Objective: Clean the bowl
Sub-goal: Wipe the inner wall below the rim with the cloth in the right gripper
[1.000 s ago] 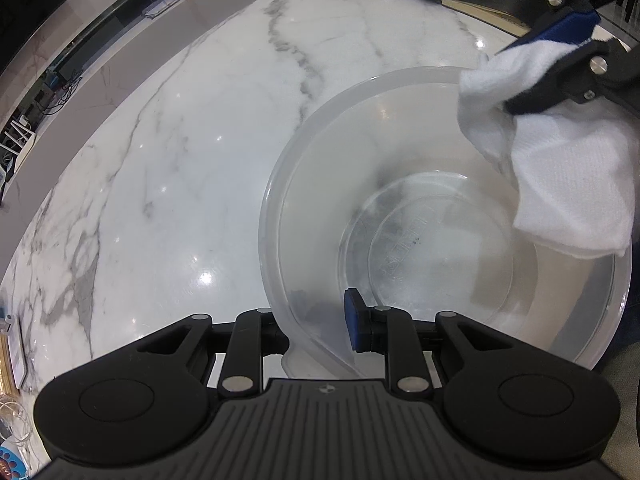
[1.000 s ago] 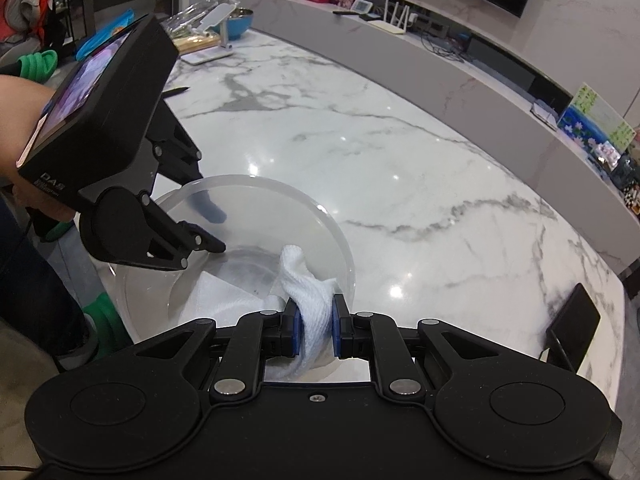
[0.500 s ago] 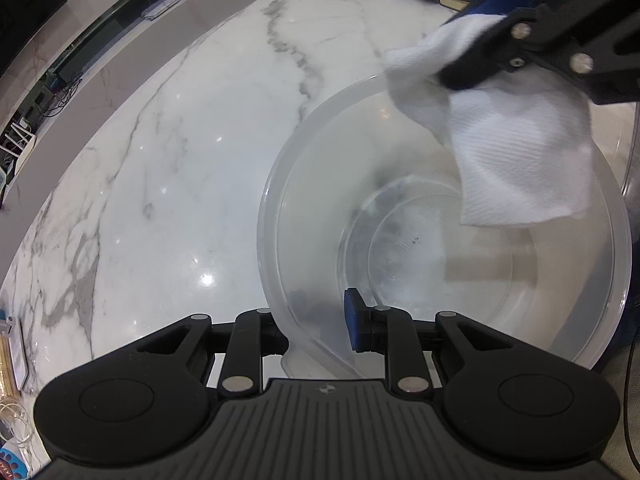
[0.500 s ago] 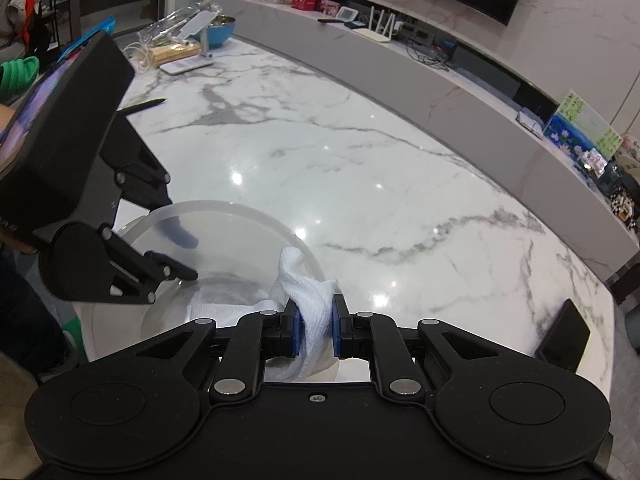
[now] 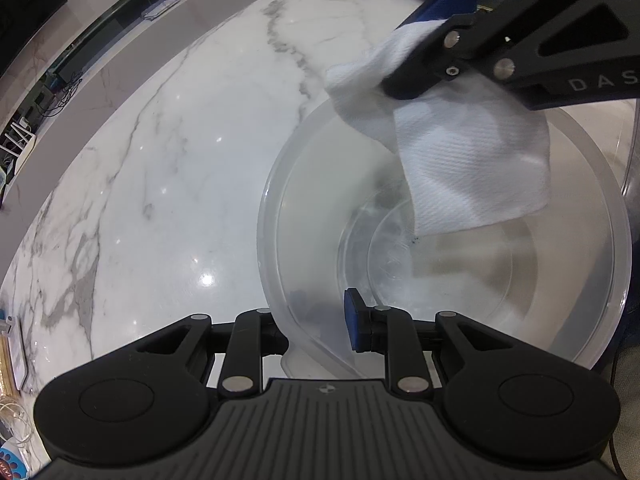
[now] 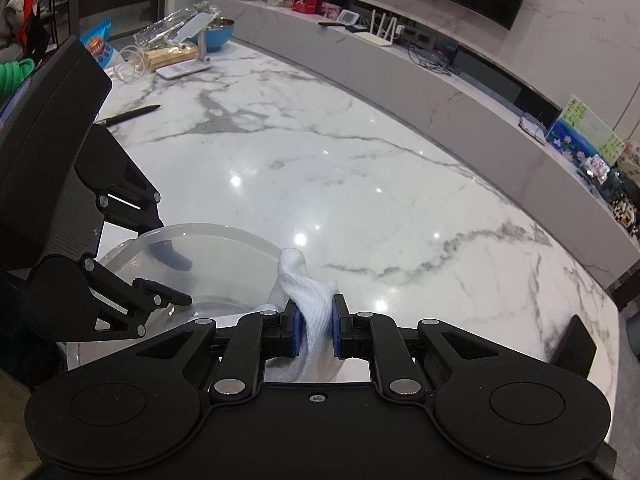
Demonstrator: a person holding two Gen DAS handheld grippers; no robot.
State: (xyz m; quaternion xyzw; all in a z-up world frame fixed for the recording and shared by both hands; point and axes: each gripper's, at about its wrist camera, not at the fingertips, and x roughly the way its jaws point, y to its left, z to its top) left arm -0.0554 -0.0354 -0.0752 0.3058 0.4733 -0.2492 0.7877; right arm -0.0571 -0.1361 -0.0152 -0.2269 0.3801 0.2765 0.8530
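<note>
Left tool (image 5: 316, 330) is clamped on the clear bowl (image 5: 592, 216) rim on the marble tabletop (image 5: 180, 184); right tool (image 6: 316, 330) pinches a white cloth (image 6: 312, 300) above it.

In the left wrist view, the left claw (image 5: 316, 326) covers the near rim of the clear plastic bowl (image 5: 616, 240), and its left finger blurs behind the wall. The white woven cloth (image 5: 472, 160) hides part of the far wall. In the right wrist view, the right claw (image 6: 316, 330) covers the cloth's lower part, and the dark flat slab (image 6: 574, 346) at the white marble counter (image 6: 360, 168) edge is half hidden.
</note>
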